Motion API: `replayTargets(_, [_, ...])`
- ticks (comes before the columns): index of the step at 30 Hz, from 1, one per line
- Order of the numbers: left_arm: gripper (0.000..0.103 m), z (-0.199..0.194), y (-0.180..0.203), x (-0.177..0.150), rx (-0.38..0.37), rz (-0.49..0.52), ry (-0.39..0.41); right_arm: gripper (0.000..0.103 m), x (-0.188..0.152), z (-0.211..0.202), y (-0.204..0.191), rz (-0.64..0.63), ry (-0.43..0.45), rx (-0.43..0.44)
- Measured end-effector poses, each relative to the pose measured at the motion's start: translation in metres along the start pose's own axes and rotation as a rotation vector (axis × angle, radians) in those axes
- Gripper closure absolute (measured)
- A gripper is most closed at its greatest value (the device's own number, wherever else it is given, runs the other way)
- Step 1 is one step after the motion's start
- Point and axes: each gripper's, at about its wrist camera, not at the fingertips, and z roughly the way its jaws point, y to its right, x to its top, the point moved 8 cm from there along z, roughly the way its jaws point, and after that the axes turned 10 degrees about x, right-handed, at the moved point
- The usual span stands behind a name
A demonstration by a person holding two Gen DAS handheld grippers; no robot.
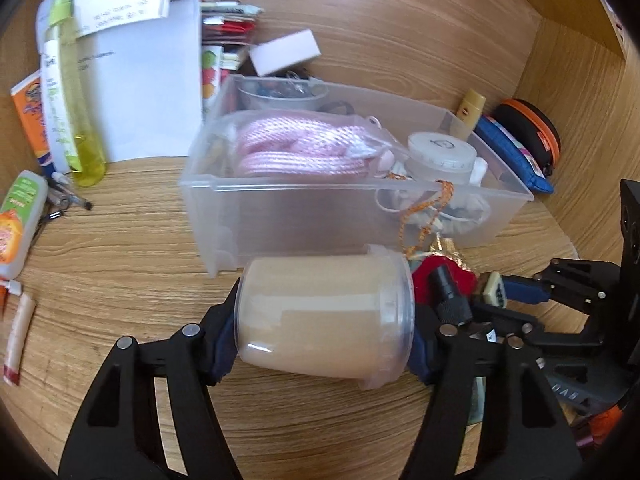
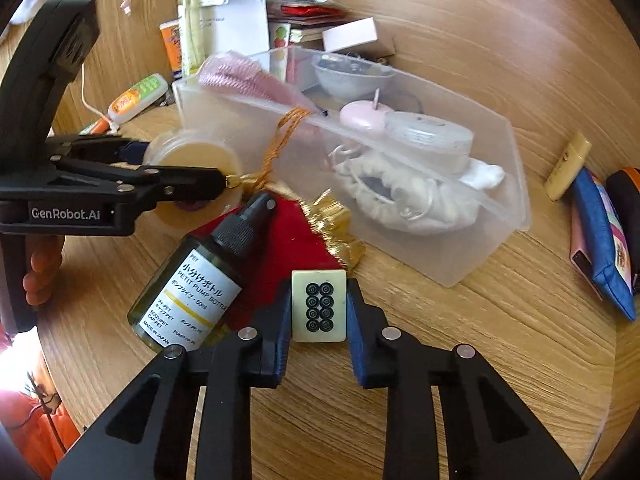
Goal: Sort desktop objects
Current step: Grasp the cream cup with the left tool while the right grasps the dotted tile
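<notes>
My left gripper (image 1: 324, 320) is shut on a clear round jar of beige cream (image 1: 326, 318), held sideways just in front of the clear plastic bin (image 1: 304, 216). In the right wrist view the left gripper (image 2: 192, 164) holds the jar (image 2: 192, 156) left of the bin (image 2: 500, 208). My right gripper (image 2: 319, 312) is shut on a mahjong tile (image 2: 319, 306) with eight dots. The tile also shows in the left wrist view (image 1: 495, 289). A small pump bottle (image 2: 196, 280) lies on a red and gold pouch (image 2: 296, 240) beside the tile.
The bin holds pink rope (image 1: 296, 148), a round lidded tub (image 1: 440, 156) and white cloth (image 2: 404, 196). Lotion bottles (image 1: 76, 112), papers (image 1: 132, 80) and pens (image 1: 68, 200) lie at the left. A blue pouch (image 2: 604, 240), a yellow tube (image 2: 568, 166) and an orange-rimmed case (image 1: 528, 136) lie at the right.
</notes>
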Motion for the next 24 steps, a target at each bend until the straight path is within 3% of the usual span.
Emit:
replayTargets(8, [0.037, -0.010, -0.017, 0.002, 0.116, -0.027, 0.065, 0.081, 0.005, -0.020, 0.010, 0.043, 0.052, -0.010])
replayTargets(24, [0.037, -0.062, -0.023, 0.035, 0.100, -0.072, 0.183, 0.081, 0.039, -0.060, 0.021, 0.083, 0.193, -0.017])
